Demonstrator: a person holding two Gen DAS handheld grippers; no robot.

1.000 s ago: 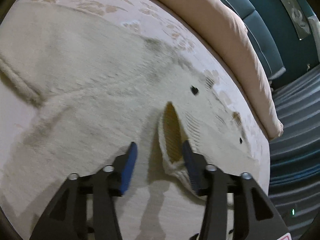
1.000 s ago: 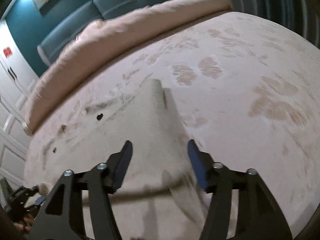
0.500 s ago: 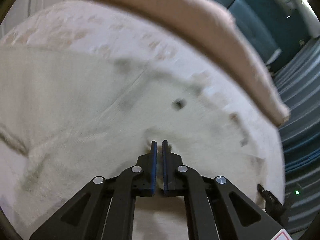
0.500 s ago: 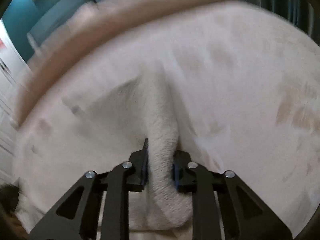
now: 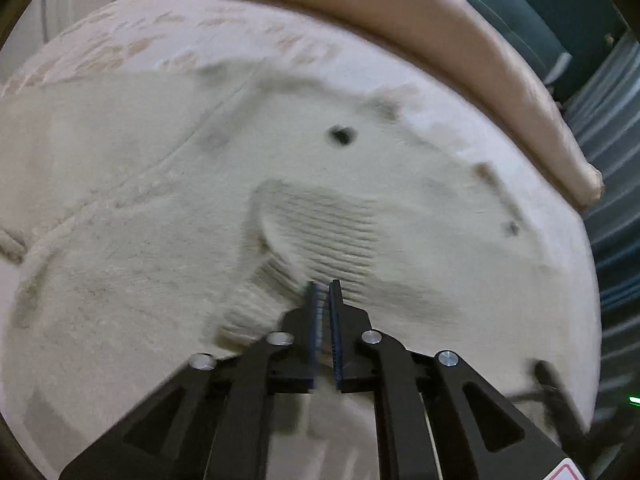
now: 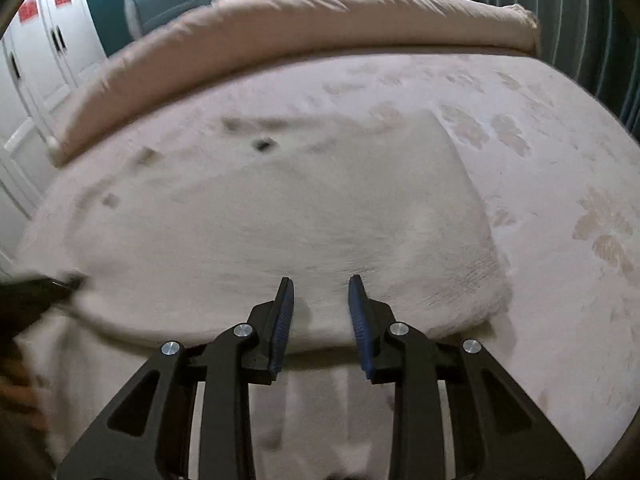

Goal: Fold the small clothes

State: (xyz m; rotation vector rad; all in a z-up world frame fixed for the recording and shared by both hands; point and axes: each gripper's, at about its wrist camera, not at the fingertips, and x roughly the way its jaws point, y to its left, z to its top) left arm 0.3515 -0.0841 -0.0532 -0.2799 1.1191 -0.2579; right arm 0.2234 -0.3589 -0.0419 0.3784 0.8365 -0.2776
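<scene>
Left tool (image 5: 325, 292) seemingly pinches sweater cuff (image 5: 256, 304); right tool (image 6: 320, 292) opening.

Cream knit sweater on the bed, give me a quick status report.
Left gripper shut on ribbed cuff. Right gripper opening, nothing between the pads. Cream knit sweater lies spread on pale printed bedsheet. Nothing in the way.

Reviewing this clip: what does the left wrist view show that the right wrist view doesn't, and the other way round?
Left wrist only: the sweater's ribbed cuff, folded up, with the left hand-held gripper shut on the knit.

Right wrist only: white cupboard doors, the sweater's straight side edge, and the right hand-held gripper, its jaws opening with nothing pinched between them.

Both: the cream sweater, its dark button, the patterned bedspread and the pink folded quilt.
</scene>
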